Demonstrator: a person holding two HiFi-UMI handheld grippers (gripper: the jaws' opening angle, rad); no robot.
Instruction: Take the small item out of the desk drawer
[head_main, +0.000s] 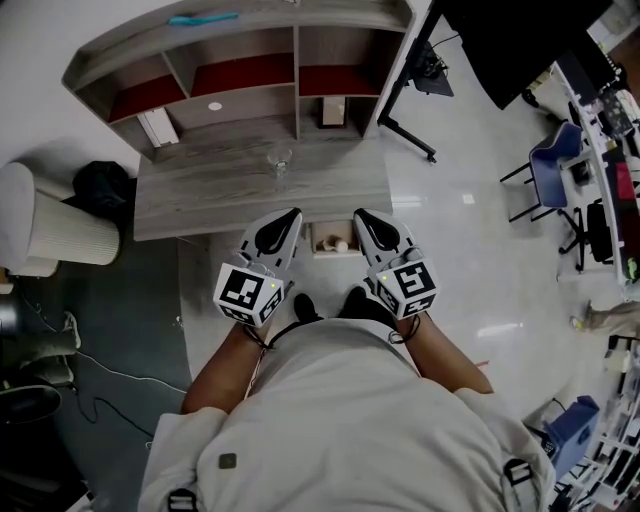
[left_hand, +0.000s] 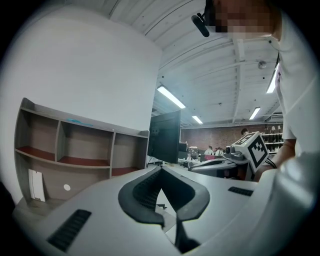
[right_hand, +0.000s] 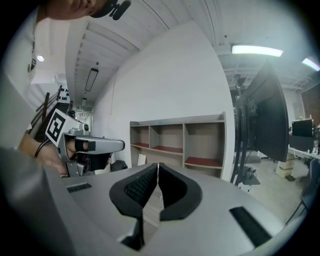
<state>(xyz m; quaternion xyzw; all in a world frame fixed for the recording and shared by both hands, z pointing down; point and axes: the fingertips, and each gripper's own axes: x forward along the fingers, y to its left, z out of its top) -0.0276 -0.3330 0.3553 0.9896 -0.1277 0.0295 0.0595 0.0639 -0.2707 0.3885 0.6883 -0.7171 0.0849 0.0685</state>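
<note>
Setting: glossy white floor (head_main: 470, 230), office room.
- Grey wood-grain desk (head_main: 200, 205) with a shelf hutch lined in red.
- Clear drinking glass (head_main: 279, 166), upright on the desk top.
- Small open drawer (head_main: 335, 254) at the desk's front edge.
- Small pale round item (head_main: 341, 245), lying inside the drawer beside a brownish piece too small to make out.
- Left gripper (head_main: 294, 214): jaws together, nothing between them, at the drawer's left.
- Right gripper (head_main: 358, 214): jaws together, empty, at the drawer's right.
</note>
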